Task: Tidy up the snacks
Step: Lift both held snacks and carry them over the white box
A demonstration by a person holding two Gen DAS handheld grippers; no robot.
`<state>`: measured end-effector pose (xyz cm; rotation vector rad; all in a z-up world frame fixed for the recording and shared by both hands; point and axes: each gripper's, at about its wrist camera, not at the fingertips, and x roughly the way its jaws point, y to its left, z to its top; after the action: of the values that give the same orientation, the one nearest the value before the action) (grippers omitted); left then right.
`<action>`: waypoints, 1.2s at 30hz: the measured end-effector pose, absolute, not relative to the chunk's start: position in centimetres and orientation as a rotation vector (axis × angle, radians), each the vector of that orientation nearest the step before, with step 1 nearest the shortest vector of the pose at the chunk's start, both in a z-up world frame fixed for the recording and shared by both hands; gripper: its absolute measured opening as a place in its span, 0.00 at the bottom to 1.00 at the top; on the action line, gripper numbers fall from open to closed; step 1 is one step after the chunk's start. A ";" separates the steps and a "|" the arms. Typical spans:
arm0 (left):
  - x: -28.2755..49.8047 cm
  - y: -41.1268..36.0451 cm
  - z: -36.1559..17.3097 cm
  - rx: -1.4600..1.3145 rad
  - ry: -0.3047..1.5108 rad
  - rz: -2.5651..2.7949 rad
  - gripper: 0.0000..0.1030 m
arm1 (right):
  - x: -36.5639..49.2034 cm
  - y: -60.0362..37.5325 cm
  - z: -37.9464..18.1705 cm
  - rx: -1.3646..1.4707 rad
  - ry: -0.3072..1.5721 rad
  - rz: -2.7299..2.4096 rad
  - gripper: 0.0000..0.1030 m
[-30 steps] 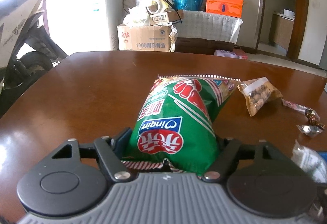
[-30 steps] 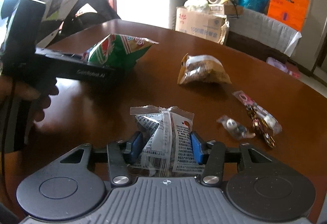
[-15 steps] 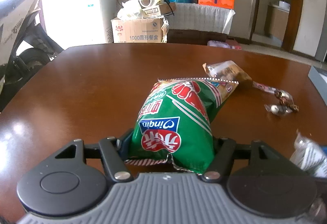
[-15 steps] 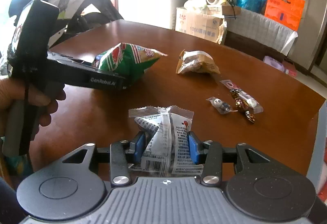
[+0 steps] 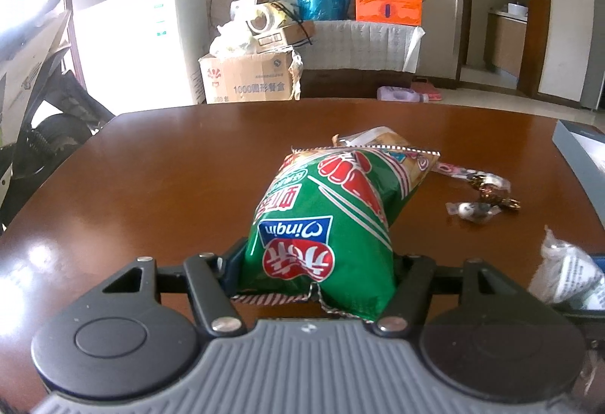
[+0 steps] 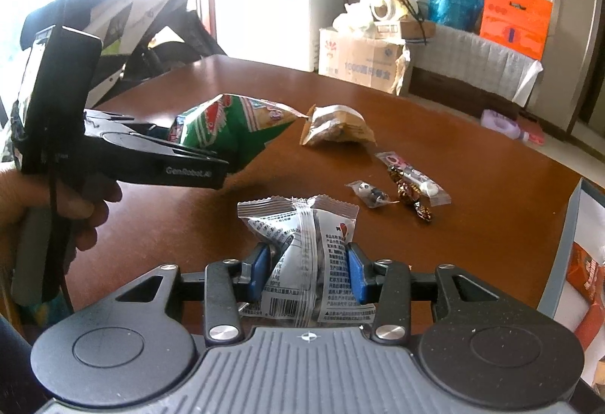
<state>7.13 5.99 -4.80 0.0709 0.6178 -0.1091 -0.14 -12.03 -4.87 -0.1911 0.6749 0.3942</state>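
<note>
A: What do the left tongs (image 5: 317,262) hold?

B: The green chip bag (image 5: 325,225), squeezed at its end. Its long side points straight out ahead of them.

A: And the right tongs (image 6: 308,270)?

B: They pinch the little white packet (image 6: 302,247). The box (image 6: 567,247) is just to their right, nearer them than the left tongs, so that packet likely goes first.
</note>
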 end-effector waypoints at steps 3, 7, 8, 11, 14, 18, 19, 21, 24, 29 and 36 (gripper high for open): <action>7.0 5.3 -4.6 0.075 0.609 -0.119 0.63 | -0.2 -12.1 -4.7 -0.192 0.668 0.394 0.42; 7.1 4.4 -4.6 0.089 0.606 -0.135 0.63 | -0.5 -12.3 -4.3 -0.194 0.659 0.384 0.42; 7.2 4.3 -4.5 0.091 0.606 -0.141 0.63 | -0.4 -12.3 -4.3 -0.195 0.658 0.382 0.42; 7.2 3.6 -4.6 0.097 0.602 -0.154 0.63 | -0.5 -12.5 -4.4 -0.196 0.663 0.378 0.42; 7.3 3.2 -4.5 0.095 0.598 -0.163 0.63 | -0.6 -12.5 -4.3 -0.200 0.666 0.376 0.42; 7.5 2.4 -4.4 0.093 0.593 -0.178 0.63 | -0.6 -12.9 -4.0 -0.191 0.659 0.371 0.42; 7.5 2.1 -4.4 0.099 0.591 -0.182 0.63 | -0.6 -13.0 -4.0 -0.190 0.658 0.369 0.42; 7.5 1.5 -4.4 0.111 0.588 -0.187 0.63 | -0.6 -13.3 -4.0 -0.187 0.658 0.360 0.41; 7.6 0.8 -4.3 0.112 0.585 -0.192 0.63 | -0.7 -13.8 -3.8 -0.179 0.657 0.351 0.41; 7.5 -0.8 -3.9 0.122 0.569 -0.204 0.63 | -1.0 -14.7 -3.5 -0.166 0.646 0.324 0.41; 7.2 -2.9 -3.4 0.131 0.543 -0.241 0.63 | -1.6 -16.5 -3.1 -0.146 0.634 0.281 0.41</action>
<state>7.20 -2.91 -3.37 0.1309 0.5434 -0.2410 -1.57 -16.52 -3.08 -0.1464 0.6342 0.2809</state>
